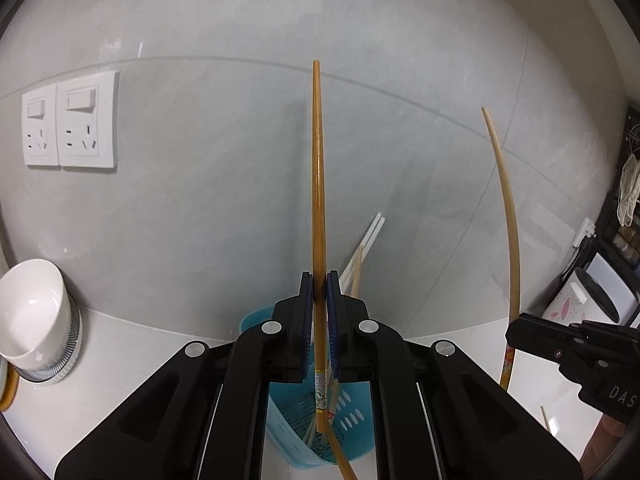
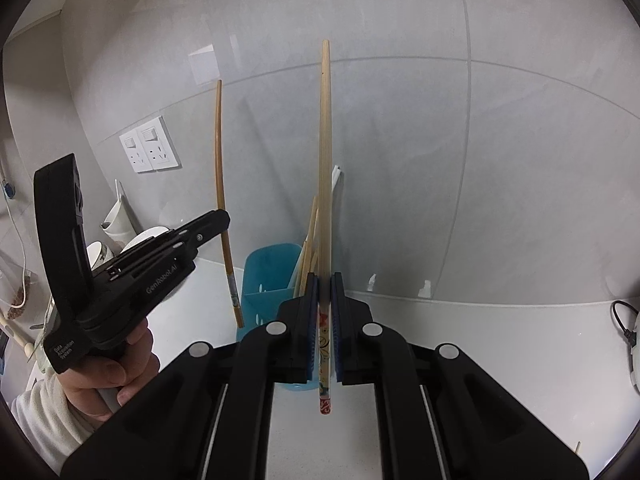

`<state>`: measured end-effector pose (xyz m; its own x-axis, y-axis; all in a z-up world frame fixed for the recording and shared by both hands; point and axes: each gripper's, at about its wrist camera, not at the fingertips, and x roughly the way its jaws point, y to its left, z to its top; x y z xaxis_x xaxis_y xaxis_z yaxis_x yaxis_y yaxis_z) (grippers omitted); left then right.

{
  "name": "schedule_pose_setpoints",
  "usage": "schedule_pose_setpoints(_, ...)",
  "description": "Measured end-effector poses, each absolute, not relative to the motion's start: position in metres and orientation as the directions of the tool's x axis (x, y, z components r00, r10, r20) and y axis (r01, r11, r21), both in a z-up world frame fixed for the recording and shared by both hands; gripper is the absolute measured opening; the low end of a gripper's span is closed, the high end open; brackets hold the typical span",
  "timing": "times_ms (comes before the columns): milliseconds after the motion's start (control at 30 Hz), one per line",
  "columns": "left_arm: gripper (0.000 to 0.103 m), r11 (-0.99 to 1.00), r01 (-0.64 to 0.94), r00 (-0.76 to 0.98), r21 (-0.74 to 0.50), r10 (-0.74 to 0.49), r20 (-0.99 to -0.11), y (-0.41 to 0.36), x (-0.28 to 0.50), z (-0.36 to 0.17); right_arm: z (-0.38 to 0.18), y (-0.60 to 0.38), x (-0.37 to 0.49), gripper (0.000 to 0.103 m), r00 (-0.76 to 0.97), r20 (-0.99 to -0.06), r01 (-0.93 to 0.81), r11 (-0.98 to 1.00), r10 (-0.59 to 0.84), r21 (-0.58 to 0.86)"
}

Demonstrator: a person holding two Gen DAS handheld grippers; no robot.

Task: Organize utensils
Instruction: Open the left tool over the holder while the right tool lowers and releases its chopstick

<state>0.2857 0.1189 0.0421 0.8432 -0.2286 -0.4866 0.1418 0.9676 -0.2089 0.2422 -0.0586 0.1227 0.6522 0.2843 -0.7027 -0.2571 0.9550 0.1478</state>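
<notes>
Left gripper [image 1: 320, 280] fingers clamp a brown chopstick [image 1: 318, 184] upright, its patterned end over the blue basket [image 1: 288, 432] holding other chopsticks. Right gripper [image 2: 325, 280] pinches a paler chopstick [image 2: 325, 160] upright, near that basket [image 2: 272, 268] by the wall.

A home kitchen; grey wall tiles [image 1: 200, 208] rise behind a white counter [image 1: 132, 344]; two wall sockets [image 1: 70, 124] sit at the left of the frame; a white cup [image 1: 34, 316] stands lower left; a blue chopstick holder [image 2: 272, 272] sits at centre.
</notes>
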Motion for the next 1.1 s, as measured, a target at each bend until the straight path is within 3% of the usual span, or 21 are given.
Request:
schedule_pose_setpoints(400,0.011,0.974,0.145,0.813,-0.174,-0.218,-0.54,0.123,0.293,0.017,0.111,-0.051,0.25,0.006,0.641,-0.708,-0.27,0.951,0.295,0.152)
schedule_pose_setpoints(567,0.041,0.985,0.102,0.81,-0.139,-0.163,-0.563,0.131,0.282,0.029,0.108,-0.048,0.253,0.006,0.645,-0.7,-0.276,0.948,0.307,0.161)
schedule_pose_setpoints(700,0.077,0.989,0.043,0.784,-0.142,-0.122,-0.608,0.146,0.274,0.037,0.106,-0.048,0.254,0.006,0.652,-0.679,-0.291,0.939,0.337,0.186)
schedule_pose_setpoints(733,0.082,0.99,0.024,0.781,-0.138,-0.105,-0.615,0.15,0.272,0.039,0.105,-0.046,0.256,0.006,0.654,-0.673,-0.298,0.936,0.345,0.19)
schedule_pose_setpoints(900,0.096,0.993,-0.062,0.759,-0.101,-0.018,-0.651,0.163,0.263,0.046,0.095,-0.041,0.263,0.006,0.659,-0.652,-0.314,0.925,0.375,0.215)
schedule_pose_setpoints(1100,0.097,0.991,-0.099,0.728,-0.093,0.008,-0.685,0.168,0.255,0.043,0.079,-0.03,0.273,0.006,0.681,-0.63,-0.311,0.926,0.373,0.213)
